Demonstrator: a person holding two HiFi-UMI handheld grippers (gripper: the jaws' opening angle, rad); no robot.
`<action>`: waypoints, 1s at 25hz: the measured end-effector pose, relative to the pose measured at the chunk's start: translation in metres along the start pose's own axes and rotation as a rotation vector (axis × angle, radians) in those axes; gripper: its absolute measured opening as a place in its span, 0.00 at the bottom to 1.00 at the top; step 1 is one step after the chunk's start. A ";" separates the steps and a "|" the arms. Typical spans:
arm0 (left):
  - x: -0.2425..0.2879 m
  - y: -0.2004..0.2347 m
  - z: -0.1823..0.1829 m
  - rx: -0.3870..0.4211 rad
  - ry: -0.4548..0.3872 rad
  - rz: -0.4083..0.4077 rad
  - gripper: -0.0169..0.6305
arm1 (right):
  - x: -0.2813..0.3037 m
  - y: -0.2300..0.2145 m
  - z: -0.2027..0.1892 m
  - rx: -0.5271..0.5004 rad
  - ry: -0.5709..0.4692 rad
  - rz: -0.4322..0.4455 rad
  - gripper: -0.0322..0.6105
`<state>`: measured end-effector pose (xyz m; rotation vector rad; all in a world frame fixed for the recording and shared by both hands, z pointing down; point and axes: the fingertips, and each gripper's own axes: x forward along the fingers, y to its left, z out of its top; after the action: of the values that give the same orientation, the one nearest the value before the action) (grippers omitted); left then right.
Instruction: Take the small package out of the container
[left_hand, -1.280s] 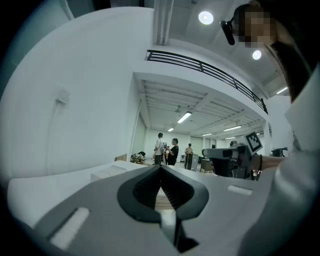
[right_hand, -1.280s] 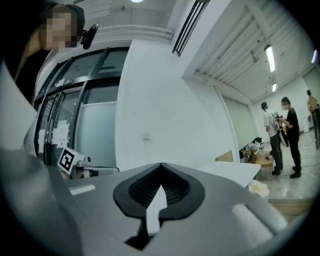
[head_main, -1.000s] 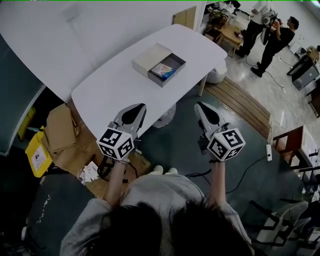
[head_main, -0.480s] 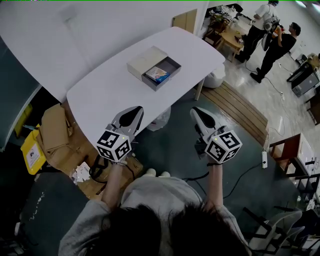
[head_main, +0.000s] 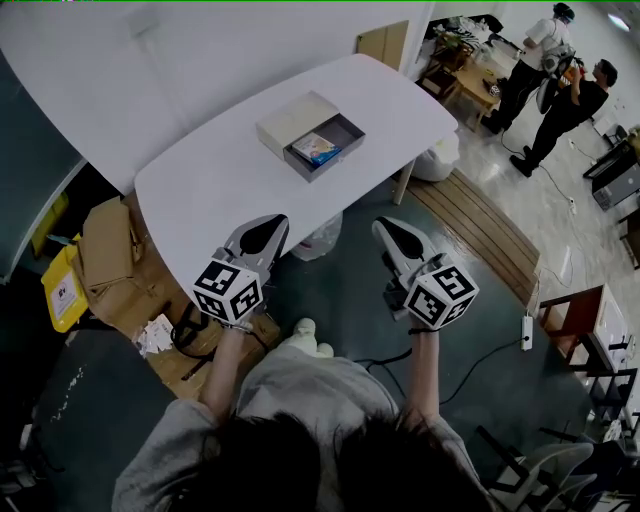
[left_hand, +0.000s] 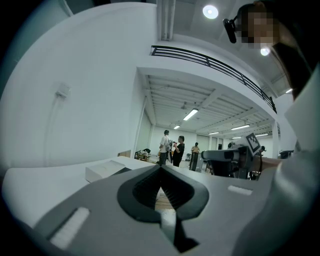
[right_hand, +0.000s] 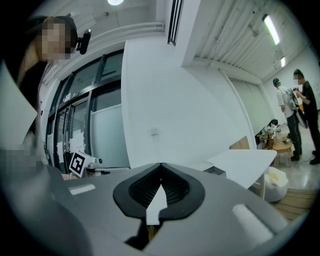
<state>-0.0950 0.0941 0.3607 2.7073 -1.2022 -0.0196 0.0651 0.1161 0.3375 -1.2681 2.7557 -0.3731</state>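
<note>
On the white table (head_main: 220, 180) stands the container (head_main: 334, 143), a grey tray slid halfway out of a beige sleeve (head_main: 295, 119). The small package (head_main: 314, 148), printed blue and orange, lies flat in the tray. My left gripper (head_main: 278, 220) hangs at the table's near edge, well short of the container, shut and empty. My right gripper (head_main: 381, 226) is off the table over the dark floor, also shut and empty. In the left gripper view the jaws (left_hand: 161, 167) meet at the tips, with the sleeve (left_hand: 106, 169) ahead to the left. The right gripper (right_hand: 161, 165) points past the table (right_hand: 242, 159).
Cardboard boxes (head_main: 110, 255) and a yellow bag (head_main: 60, 292) lie on the floor left of the table. A white bag (head_main: 442, 155) sits by the table leg. Two people (head_main: 560, 75) stand at the far right, next to a small wooden table (head_main: 478, 75).
Both grippers have drifted a little, the right one swinging slightly left. Both stay shut and empty. The container and package have not moved on the table.
</note>
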 end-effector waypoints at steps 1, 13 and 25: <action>0.002 0.000 0.000 0.001 0.003 0.000 0.02 | 0.001 -0.002 0.000 0.001 -0.002 -0.001 0.07; 0.047 0.025 -0.010 -0.038 0.025 -0.016 0.02 | 0.041 -0.043 0.005 0.024 0.002 0.003 0.07; 0.101 0.061 -0.013 -0.076 0.042 -0.040 0.02 | 0.088 -0.090 0.007 0.054 0.019 -0.024 0.07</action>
<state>-0.0707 -0.0188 0.3896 2.6519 -1.1124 -0.0134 0.0758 -0.0082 0.3559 -1.2931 2.7288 -0.4602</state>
